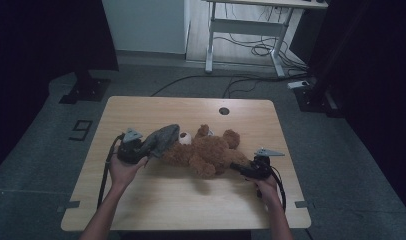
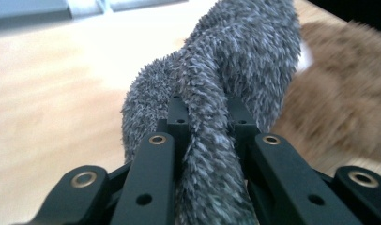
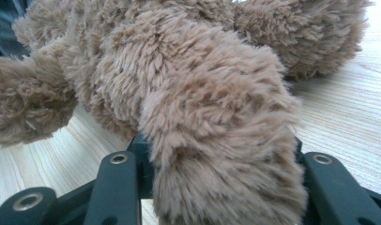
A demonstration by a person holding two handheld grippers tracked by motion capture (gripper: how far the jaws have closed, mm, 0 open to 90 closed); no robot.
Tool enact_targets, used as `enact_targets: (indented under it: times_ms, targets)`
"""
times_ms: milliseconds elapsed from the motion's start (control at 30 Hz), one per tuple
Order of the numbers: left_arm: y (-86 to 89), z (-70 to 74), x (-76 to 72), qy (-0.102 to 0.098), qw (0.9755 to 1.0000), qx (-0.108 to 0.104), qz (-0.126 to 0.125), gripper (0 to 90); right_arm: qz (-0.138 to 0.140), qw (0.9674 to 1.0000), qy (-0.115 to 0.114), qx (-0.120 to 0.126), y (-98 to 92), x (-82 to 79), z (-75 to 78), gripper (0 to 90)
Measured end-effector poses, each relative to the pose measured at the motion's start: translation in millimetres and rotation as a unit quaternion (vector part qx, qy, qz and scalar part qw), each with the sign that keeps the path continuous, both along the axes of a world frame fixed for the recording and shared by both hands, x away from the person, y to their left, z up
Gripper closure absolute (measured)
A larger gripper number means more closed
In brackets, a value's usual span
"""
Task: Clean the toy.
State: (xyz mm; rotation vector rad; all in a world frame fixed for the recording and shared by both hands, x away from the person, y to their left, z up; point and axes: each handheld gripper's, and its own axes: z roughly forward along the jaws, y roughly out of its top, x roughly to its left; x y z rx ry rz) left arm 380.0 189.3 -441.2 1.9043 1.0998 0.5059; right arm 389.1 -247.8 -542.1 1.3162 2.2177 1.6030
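A brown teddy bear (image 1: 206, 152) lies on its back across the middle of the wooden table (image 1: 156, 195). A grey fuzzy fabric piece (image 1: 163, 137) covers the bear's head end at the left. My left gripper (image 1: 147, 149) is shut on a fold of this grey fabric (image 2: 212, 70), which is pinched between the jaws of the left gripper (image 2: 207, 112). The bear's brown fur (image 2: 339, 108) shows blurred just beyond. My right gripper (image 1: 239, 168) is shut on one of the bear's limbs at the right. That limb (image 3: 212, 108) bulges between the jaws of the right gripper (image 3: 219, 145).
A round cable hole (image 1: 224, 111) sits near the table's far edge. Beyond the table stands a white desk frame (image 1: 246, 27) with cables (image 1: 256, 50) on the floor. Bare tabletop lies in front of the bear and along the far side.
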Motion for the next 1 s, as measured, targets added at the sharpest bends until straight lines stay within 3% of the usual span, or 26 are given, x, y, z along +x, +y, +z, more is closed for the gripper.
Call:
enact_targets:
  times_ms: [167,233,333,400,600,633,667,900,1000]
  targets:
    - [-39.6,20.7,14.6,-0.013,0.9992,-0.010,-0.036,76.0,0.001,1.0000,0.000,-0.001,-0.6,-0.5,0.4,51.7]
    - [-55.9,24.2,19.8,-0.016,0.9988,-0.001,-0.046,76.0,0.001,1.0000,-0.001,0.000,-0.3,-0.2,0.2,51.7]
    - [-82.0,15.6,33.3,-0.002,0.9981,0.029,-0.055,75.9,0.001,1.0000,0.000,0.000,-0.3,-0.3,0.2,51.7]
    - [-87.8,3.6,38.5,0.009,0.9981,0.034,-0.051,76.0,0.002,1.0000,-0.001,-0.001,-0.1,-0.4,0.4,51.7]
    - [-69.2,-2.7,34.2,0.007,0.9991,0.026,-0.033,76.1,0.006,1.0000,-0.003,-0.002,1.2,-0.4,0.4,51.7]
    - [-53.9,-6.7,31.8,0.015,0.9990,0.040,-0.010,76.2,0.005,1.0000,-0.001,-0.004,1.3,-1.1,0.8,51.7]
    - [-48.7,-9.7,31.3,0.022,0.9990,0.038,-0.004,76.2,0.007,1.0000,-0.003,-0.005,0.8,-1.0,0.8,51.7]
    - [-16.7,-42.7,23.0,0.051,0.9981,0.028,0.022,76.6,0.007,1.0000,0.002,-0.001,2.5,-0.3,-1.7,51.7]
    - [-5.5,-61.0,22.7,0.074,0.9966,0.023,0.028,76.6,0.007,1.0000,0.005,-0.002,2.8,-0.5,-2.3,51.7]
